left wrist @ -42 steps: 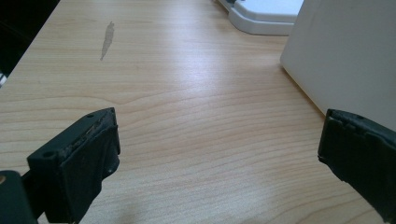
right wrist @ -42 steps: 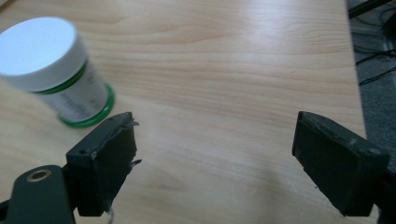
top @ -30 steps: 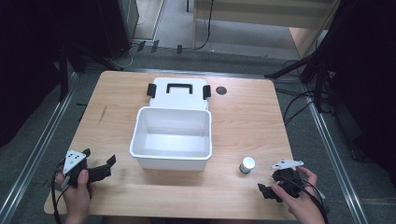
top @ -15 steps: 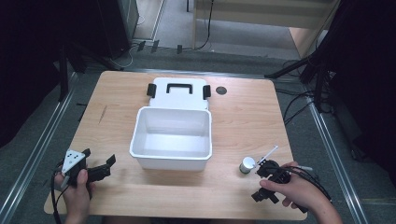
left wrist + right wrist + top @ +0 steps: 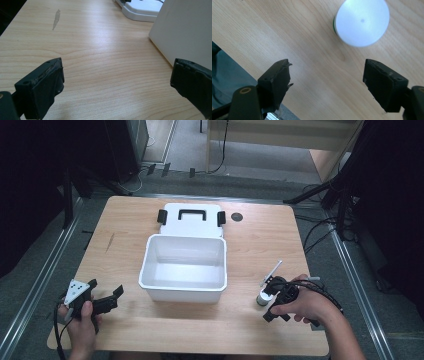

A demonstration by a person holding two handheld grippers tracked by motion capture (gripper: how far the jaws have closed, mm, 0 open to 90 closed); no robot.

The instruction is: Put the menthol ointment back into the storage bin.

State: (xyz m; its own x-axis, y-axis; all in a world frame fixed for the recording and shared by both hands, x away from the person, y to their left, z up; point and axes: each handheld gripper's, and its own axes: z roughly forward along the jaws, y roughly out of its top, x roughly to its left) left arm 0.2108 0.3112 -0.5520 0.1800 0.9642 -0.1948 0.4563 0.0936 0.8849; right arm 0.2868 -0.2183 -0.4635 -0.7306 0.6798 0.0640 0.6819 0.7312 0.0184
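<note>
right gripper [image 5: 327, 82]: jaws wide apart, holding nothing, above small white-capped jar [image 5: 361, 22] | jar: upright near table's [image 5: 150, 335] front-right corner, right of white bin [image 5: 185, 262] | risk: jar lies ahead of jaws, off-centre closing may tip it | left gripper [image 5: 117, 82]: spread, empty, front-left corner

I can read no text, label, brand or number from here. The small jar's white lid [image 5: 362, 22] carries just a dark dot at its centre, and the white box [image 5: 184, 267] is plain.
</note>
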